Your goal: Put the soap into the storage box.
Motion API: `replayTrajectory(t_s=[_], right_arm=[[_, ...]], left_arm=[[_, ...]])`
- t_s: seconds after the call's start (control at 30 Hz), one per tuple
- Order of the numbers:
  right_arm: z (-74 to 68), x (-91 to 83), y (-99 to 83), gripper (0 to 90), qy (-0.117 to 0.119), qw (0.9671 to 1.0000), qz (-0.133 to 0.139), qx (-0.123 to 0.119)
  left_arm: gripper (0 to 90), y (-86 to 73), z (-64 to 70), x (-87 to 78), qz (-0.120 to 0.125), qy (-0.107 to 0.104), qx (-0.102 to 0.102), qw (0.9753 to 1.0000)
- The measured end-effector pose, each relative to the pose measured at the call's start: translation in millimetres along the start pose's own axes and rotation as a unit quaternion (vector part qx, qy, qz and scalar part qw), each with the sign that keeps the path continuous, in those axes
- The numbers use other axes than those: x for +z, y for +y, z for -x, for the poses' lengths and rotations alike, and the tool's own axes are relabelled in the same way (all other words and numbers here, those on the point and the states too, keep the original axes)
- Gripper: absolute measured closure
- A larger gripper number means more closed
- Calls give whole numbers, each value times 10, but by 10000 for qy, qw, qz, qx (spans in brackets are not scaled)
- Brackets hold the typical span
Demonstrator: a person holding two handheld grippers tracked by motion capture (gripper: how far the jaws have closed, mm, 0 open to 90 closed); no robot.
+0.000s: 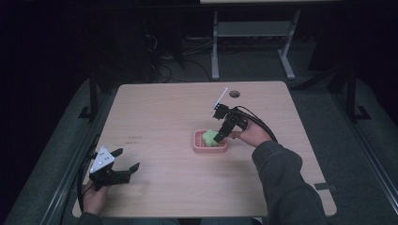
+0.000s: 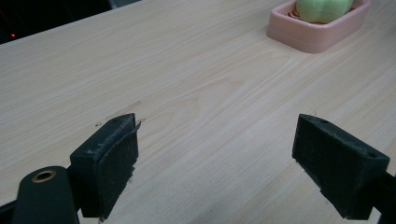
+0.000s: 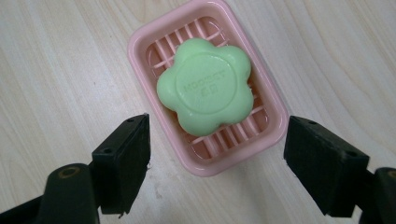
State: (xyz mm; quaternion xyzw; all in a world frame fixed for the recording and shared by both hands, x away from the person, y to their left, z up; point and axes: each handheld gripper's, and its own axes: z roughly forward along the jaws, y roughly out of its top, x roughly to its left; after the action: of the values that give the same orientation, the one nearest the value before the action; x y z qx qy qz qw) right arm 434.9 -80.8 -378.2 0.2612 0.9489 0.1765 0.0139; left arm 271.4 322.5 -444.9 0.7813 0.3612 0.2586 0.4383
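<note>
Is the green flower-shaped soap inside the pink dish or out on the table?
Inside. The green flower-shaped soap lies on the ribs of the pink plastic soap dish, within its rim.

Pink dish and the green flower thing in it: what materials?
Dish: looks like moulded plastic, smooth with a slight sheen, slatted floor and rounded rim. Green flower piece: likely a soap bar, matte and waxy, with lettering pressed into its top. It could be some other moulded solid.
</note>
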Motion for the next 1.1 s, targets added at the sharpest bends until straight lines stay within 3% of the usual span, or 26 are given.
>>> replayTrajectory(t_s=[1.1], right_arm=[[69, -200, -277, 226, -178, 9998, -73, 106]], left_arm=[[141, -7, 4, 4, -18, -19, 5, 10000]])
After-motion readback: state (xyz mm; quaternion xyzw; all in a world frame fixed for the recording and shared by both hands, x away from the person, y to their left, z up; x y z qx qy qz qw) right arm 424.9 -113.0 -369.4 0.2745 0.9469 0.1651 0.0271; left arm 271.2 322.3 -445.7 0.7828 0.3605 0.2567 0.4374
